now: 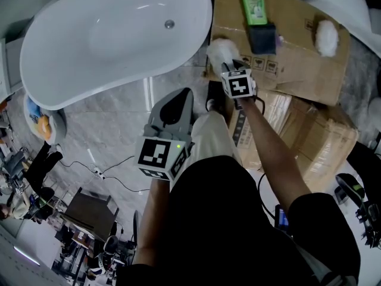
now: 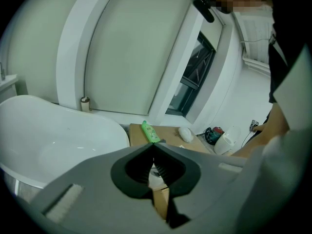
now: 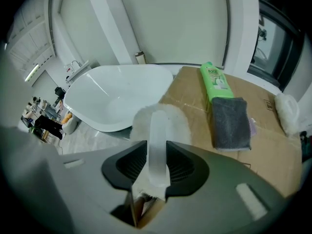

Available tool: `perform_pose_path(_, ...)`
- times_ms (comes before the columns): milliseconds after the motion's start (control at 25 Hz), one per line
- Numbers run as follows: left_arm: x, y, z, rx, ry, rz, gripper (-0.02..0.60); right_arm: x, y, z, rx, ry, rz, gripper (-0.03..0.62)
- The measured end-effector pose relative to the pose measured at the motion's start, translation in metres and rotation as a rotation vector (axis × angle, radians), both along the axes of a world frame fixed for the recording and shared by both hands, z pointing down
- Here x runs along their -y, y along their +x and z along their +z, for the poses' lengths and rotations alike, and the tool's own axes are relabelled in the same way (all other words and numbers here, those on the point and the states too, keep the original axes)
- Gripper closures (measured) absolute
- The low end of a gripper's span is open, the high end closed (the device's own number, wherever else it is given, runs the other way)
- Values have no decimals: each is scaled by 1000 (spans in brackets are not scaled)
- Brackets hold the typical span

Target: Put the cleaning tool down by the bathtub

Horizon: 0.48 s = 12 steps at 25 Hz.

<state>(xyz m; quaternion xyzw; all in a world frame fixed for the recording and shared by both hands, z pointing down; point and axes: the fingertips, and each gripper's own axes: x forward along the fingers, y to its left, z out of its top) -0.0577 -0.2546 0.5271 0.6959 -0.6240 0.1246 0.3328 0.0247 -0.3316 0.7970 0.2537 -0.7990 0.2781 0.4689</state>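
The right gripper (image 3: pixel 156 145) is standing with its jaws spread, and the pale, translucent handle (image 3: pixel 157 128) of the cleaning tool (image 3: pixel 171 117) is running up between them. The pads are sitting close on either side of the handle without visibly squeezing it. The tool's fluffy white head is resting on the near corner of the flattened cardboard (image 3: pixel 191 89), at the edge closest to the bathtub (image 3: pixel 117 94), so the tool is lying just beside the tub's rounded end.

Further out on the same cardboard, a green bottle (image 3: pixel 214 81) is lying on its side, with a folded grey cloth (image 3: pixel 231 122) touching its lower end. A second white fluffy pad (image 3: pixel 286 111) is sitting near the far right edge of the cardboard, well apart from the tool.

The left gripper (image 2: pixel 153 145) is hanging to the left with its jaws pressed together and nothing between them. It is hovering above the grey marbled floor (image 1: pixel 113 124), beside the bathtub's near side, and it is pointing toward the cardboard.
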Motion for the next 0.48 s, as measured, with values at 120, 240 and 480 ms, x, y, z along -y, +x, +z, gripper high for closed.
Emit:
perform_pose_path(120, -1, 1, -1, -4, 3, 3, 584, 1, -1, -3, -6, 15, -5, 491)
perform_pose_path(240, -6, 3, -3, -12, 9, 10, 584, 1, 3, -6, -21, 35, 11, 491)
perform_pose_path(480, -17, 2, -2, -20, -3, 17, 584, -3, 10, -14, -33, 85, 28, 491)
